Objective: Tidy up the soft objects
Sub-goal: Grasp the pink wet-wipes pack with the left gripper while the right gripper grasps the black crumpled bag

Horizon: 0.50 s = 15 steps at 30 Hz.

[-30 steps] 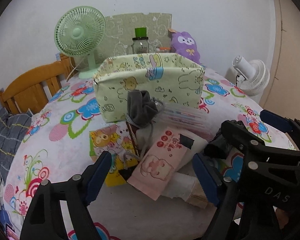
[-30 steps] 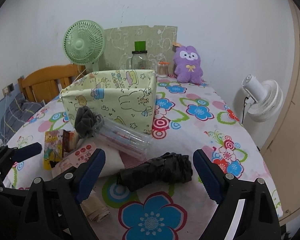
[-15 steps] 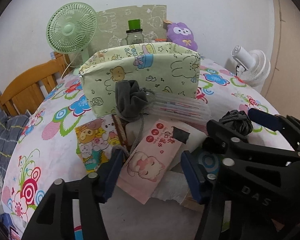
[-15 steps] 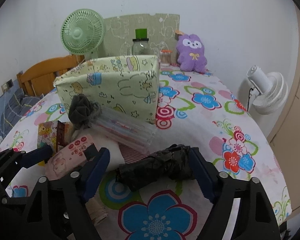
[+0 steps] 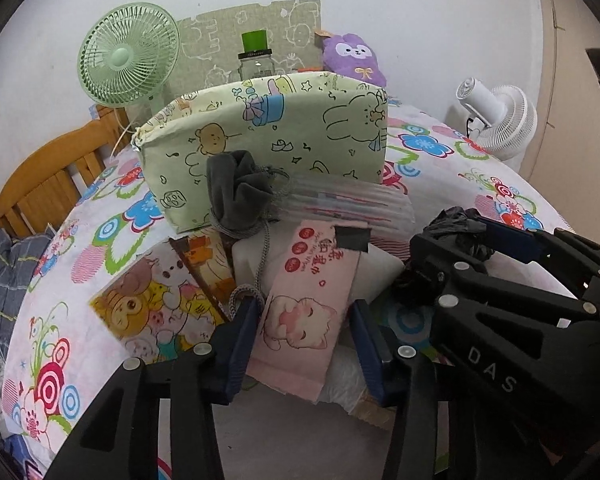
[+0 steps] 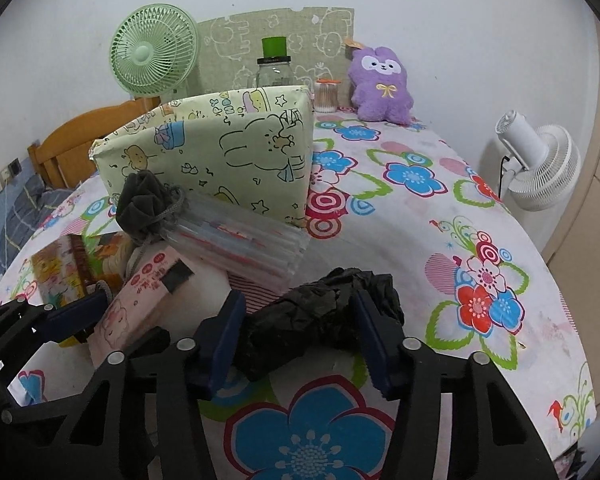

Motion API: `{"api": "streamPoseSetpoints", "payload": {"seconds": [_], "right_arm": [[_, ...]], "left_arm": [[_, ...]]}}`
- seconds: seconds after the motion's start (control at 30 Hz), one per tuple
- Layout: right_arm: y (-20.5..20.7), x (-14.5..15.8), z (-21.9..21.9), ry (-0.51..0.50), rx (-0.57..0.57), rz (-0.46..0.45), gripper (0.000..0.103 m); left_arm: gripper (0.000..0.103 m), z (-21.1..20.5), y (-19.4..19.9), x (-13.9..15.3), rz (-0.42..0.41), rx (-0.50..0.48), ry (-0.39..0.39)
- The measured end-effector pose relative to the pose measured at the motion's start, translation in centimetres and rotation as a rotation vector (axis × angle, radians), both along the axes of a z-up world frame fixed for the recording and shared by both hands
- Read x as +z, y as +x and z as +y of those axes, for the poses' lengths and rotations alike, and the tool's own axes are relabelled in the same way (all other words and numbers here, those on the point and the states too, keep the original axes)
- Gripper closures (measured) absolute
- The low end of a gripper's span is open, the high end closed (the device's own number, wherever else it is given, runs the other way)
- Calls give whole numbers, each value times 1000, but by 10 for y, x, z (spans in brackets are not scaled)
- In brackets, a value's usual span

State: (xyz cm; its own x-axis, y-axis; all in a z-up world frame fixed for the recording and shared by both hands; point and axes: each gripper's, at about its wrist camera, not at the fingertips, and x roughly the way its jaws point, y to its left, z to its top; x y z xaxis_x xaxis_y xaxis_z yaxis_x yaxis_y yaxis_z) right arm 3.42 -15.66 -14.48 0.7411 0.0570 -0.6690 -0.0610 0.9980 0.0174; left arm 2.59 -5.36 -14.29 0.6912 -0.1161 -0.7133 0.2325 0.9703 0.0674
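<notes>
Round table under a flowered cloth (image 6: 412, 208); everything sits on it.

Pale green fabric box (image 5: 284, 136) with cartoon prints, open top, stands upright toward the middle, long side facing the cameras.

Clear plastic sleeve of pens (image 6: 240, 240) lies just in front of the box, long axis running from upper left down to the right in the right wrist view. A grey drawstring pouch (image 5: 236, 192) slumps at its left end, against the box wall.

Pink tissue pack (image 5: 308, 304) with a cat print lies atop a white soft bundle (image 5: 380, 268); long axis runs toward the left wrist camera, taped end pointing away toward the box. Left gripper (image 5: 304, 340) straddles its near end, jaws closing; left pad looks to be at the pack's edge, right pad stands just off it. No firm hold seen.

Crumpled black bag (image 6: 324, 316) lies to the right of the tissue pack, long axis slanting from lower left to upper right. Right gripper (image 6: 300, 332) brackets it, jaws closing; the bag is between the pads, right pad about touching, left pad close.

Colourful cartoon packet (image 5: 156, 308) lies flat left of the tissue pack.
</notes>
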Motion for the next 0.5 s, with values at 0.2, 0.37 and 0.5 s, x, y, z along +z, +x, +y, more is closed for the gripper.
{"api": "streamPoseSetpoints", "payload": {"seconds": [0.2,0.37,0.5], "right_arm": [[-1,4,-2,26,-2,-11,57],[-4,12,-1,34,-1,-40,58],[-6,19,0,33,0,-59,59]], "left_arm": [[55,2,0,3,5,1,-30],[55,5,1,8,4,3,-62],[54,6,2,13,0,7,-71]]}}
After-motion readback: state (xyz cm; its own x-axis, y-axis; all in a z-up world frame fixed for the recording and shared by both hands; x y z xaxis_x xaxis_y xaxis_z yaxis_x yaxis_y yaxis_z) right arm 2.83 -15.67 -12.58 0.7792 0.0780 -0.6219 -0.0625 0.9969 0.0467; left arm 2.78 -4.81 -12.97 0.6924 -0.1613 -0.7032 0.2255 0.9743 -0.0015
